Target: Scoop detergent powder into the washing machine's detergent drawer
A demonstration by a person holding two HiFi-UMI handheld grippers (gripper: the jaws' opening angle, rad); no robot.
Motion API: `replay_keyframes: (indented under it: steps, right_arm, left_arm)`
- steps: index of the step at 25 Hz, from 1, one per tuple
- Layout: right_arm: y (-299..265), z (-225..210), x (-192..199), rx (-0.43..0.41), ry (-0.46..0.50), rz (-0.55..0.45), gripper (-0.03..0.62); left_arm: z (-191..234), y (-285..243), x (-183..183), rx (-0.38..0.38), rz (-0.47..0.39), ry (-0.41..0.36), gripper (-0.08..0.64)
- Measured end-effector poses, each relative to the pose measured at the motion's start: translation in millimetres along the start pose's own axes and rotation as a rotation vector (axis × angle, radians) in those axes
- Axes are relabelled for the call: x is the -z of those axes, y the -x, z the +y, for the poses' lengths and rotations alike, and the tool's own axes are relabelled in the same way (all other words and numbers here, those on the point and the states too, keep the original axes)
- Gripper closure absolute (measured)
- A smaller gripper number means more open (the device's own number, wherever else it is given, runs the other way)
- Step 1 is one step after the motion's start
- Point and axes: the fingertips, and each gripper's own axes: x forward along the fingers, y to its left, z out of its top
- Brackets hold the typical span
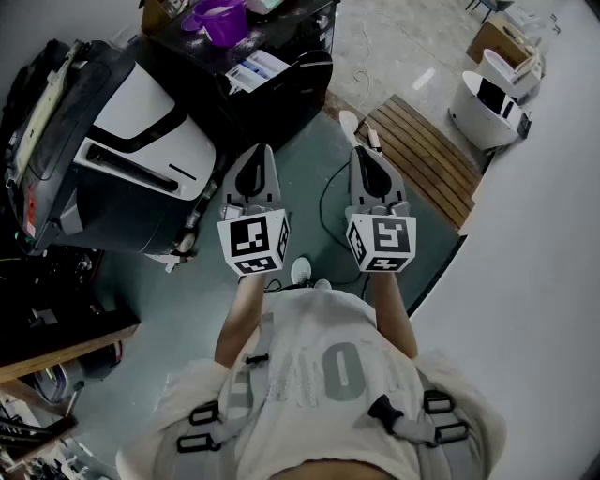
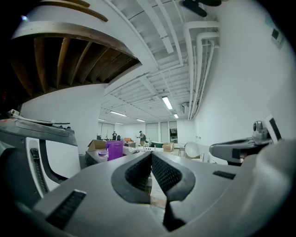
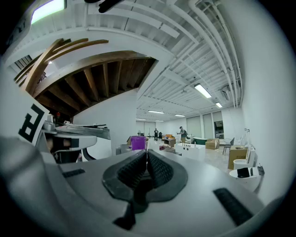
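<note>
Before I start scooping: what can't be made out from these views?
- Purple container: head view, top edge cuts it off; contents unclear.
- White machine: head view, seen from above; no detergent drawer distinguishable.
- Distant people: right gripper view, too small.

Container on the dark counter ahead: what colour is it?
The container is purple; the head view shows it best.

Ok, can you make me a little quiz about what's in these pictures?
1. True or false: the left gripper holds a scoop.
2. What colour is the tub on the dark table? A green, B purple, C red.
3. Fill in: in the head view, the washing machine is on the ____.
Key: 1 false, its jaws are shut on nothing; 2 B; 3 left.
</note>
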Motion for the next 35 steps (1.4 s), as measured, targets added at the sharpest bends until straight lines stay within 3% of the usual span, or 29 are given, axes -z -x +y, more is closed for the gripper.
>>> replay_keyframes:
  steps: [8,22,29,35]
  right_arm:
    - [-9,0,-1,0.0,0.006,0.0,0.583]
    - [-39,-8,12,0.05,-0.07,0.001,0.583]
    - [-93,-26,10,0.035,-0.072,-0.026,0.583]
    - [-178,-59,0,-0.006,-0.066,-0.048,0.583]
  left_arm:
    - [5,-11,0,0.014,-0.003,-0.001,0.54]
    - [40,-34,9,0.009,-0.016,0.004,0.54]
    - [50,-83,13,0.0,-0.023,0.002,0.54]
    - [62,-164,2,-0.019,-0.046,-0.006,0.54]
